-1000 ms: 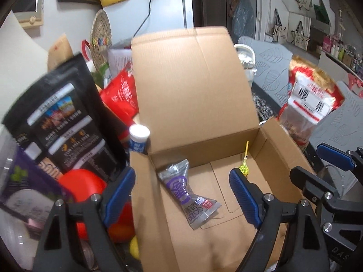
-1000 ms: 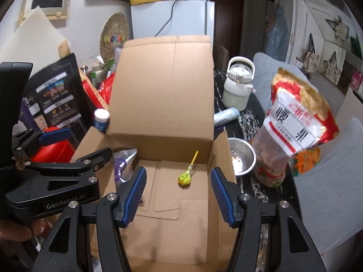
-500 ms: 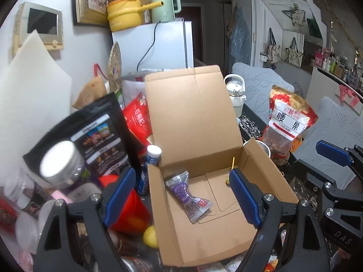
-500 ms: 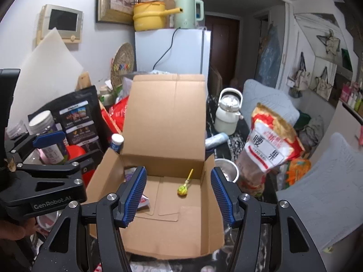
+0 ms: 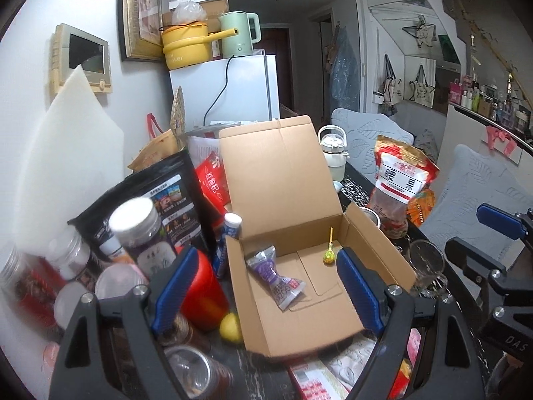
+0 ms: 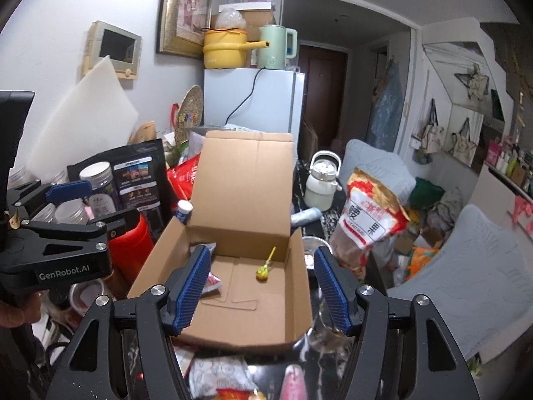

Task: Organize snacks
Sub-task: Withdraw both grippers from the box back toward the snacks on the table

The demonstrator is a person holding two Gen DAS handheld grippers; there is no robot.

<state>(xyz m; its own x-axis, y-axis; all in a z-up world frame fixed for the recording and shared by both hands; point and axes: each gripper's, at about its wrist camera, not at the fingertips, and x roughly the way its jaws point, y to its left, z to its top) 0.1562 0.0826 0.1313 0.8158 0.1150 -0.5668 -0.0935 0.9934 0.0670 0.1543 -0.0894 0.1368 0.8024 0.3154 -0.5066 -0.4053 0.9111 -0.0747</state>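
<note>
The cardboard box (image 5: 319, 303) sits lid-up at 12 o'clock to take snacks. In it lie a purple packet (image 5: 274, 276) at 10 and a lollipop (image 5: 329, 256) at 1. Left gripper (image 5: 266, 286) and right gripper (image 6: 261, 288) hover above it, jaws wide, empty, likely ready to fetch more.

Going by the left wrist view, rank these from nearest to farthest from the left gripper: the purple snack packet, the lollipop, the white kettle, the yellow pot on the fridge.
From the left gripper:
1. Purple snack packet, on the box floor, left side, between the open fingers.
2. Lollipop, near the box's back wall, right of the packet.
3. White kettle, on the table behind the box's upright lid.
4. Yellow pot, atop the fridge, far back.
</note>
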